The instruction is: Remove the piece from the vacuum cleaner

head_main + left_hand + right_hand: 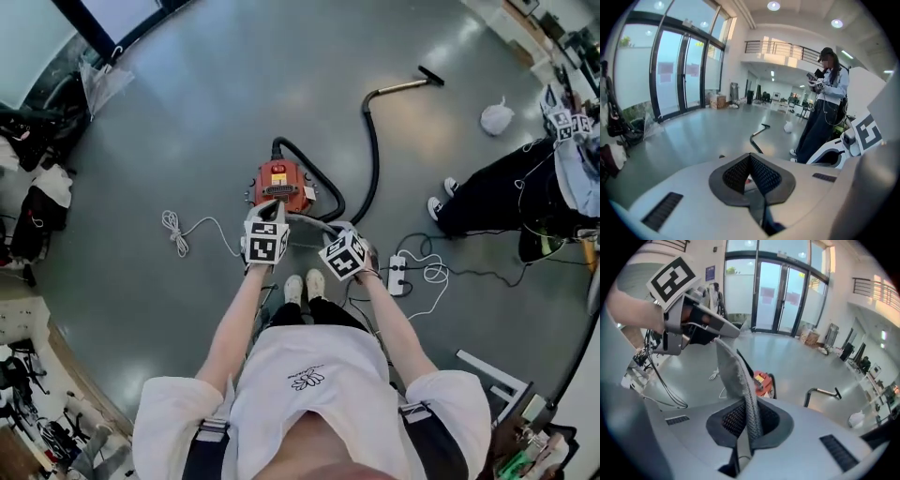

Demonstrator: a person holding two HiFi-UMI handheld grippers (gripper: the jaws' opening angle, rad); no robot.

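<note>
An orange vacuum cleaner (279, 183) sits on the grey floor in front of my feet, and it also shows in the right gripper view (764, 380). Its black hose (370, 141) curls away to a wand (417, 82). A flat grey filter piece (733, 371) hangs in the air above it, stretched between both grippers (311, 222). My right gripper (749, 404) is shut on its lower end. My left gripper (733, 331) pinches its upper end. In the left gripper view the jaws (750, 157) stand pressed together, and the piece itself barely shows there.
Another person (506, 187) stands at the right, holding grippers. A white power strip (397, 274) with cables lies by my right foot. A white cord (183, 230) lies left of the vacuum. A white bag (497, 118) sits far right. Glass doors (780, 291) line the hall.
</note>
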